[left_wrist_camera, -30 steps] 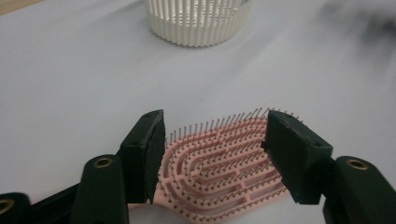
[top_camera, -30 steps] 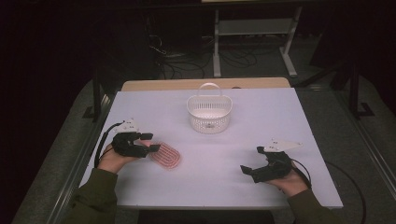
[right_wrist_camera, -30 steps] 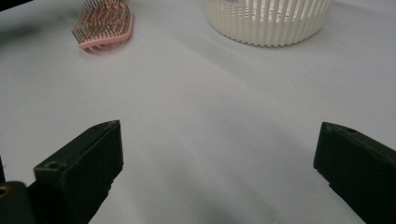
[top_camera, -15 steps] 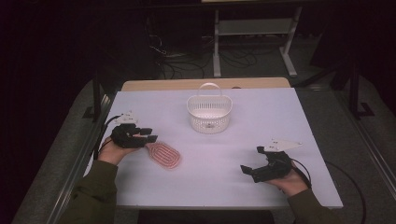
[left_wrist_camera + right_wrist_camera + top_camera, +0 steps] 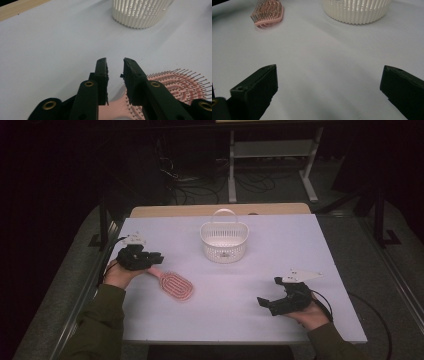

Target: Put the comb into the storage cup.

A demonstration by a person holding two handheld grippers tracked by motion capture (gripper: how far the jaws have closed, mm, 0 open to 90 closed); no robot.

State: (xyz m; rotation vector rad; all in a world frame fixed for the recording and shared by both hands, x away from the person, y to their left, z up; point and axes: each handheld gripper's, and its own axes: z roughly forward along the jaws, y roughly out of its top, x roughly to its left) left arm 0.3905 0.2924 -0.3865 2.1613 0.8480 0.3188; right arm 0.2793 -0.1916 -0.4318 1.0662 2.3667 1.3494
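Left gripper (image 5: 156, 257): held in the person's left hand near the left edge of the bench, about midway along that edge; its black jaws have just been closing and now stand narrow, a slim gap between them.
Left gripper (image 5: 115, 75) grip: in the left gripper view the brush's handle runs under and between the jaws; whether the pads press on it I cannot tell.
Hairbrush (image 5: 174, 283): pink plastic paddle hairbrush with a looped pattern of bristles, lying bristles up on the bench, handle toward the left gripper, head pointing toward the middle of the bench.
Hairbrush, close (image 5: 180, 85): the pink head with its brown-tipped bristles lies just right of the jaws in the left gripper view.
Right gripper (image 5: 264, 302): held in the person's right hand near the front right corner of the bench, jaws spread wide, nothing between them.
Right gripper, own view (image 5: 329, 82): bare bench between the two jaws, the hairbrush (image 5: 268, 12) far off at upper left.
Basket (image 5: 223, 241): white slatted plastic basket with an arched handle, standing upright near the middle of the far edge, well apart from both grippers.
Bench (image 5: 300, 245): pale lilac-white top.
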